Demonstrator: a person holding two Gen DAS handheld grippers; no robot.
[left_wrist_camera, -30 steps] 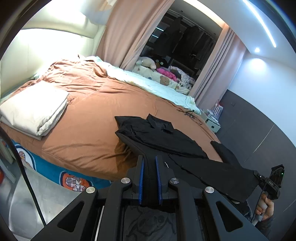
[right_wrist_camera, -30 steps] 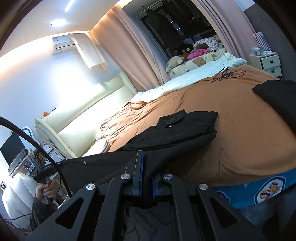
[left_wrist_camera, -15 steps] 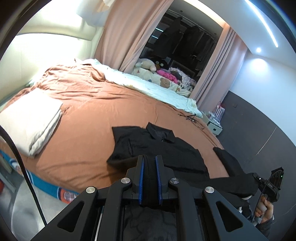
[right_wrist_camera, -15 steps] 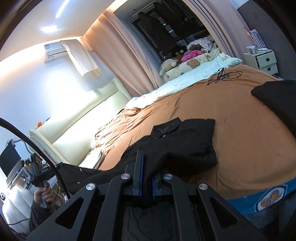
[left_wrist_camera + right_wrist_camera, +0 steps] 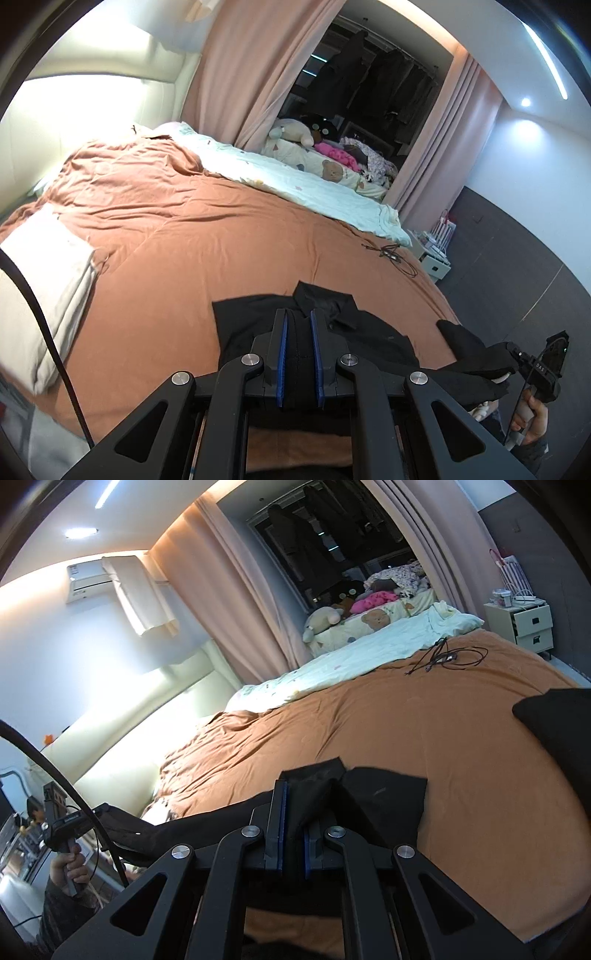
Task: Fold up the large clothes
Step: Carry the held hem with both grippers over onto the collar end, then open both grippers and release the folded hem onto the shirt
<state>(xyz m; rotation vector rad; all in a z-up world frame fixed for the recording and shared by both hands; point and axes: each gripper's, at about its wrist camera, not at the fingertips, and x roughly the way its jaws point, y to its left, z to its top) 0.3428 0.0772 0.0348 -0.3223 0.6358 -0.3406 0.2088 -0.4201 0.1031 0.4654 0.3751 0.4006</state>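
Note:
A large black collared shirt (image 5: 373,339) lies on the near part of the brown bed cover (image 5: 207,243). My left gripper (image 5: 298,325) is shut on its black hem, fabric pinched between the blue pads. My right gripper (image 5: 292,797) is shut on the hem too, at the other end of it; the shirt's collar and a sleeve (image 5: 384,794) show just beyond it. The hem stretches between the two grippers. In the left wrist view the right gripper (image 5: 546,365) shows at far right; in the right wrist view the left gripper (image 5: 70,823) shows at far left.
A second black garment (image 5: 557,720) lies at the bed's right edge. A folded white quilt (image 5: 40,295) lies at the left edge. Black cables (image 5: 447,657) lie near a pale sheet (image 5: 295,181). A bedside drawer unit (image 5: 524,627) stands at right.
Both grippers have carried the held hem forward over the bed, toward the collar. The shirt's lower part now lies doubled over the upper part, closer under the grippers.

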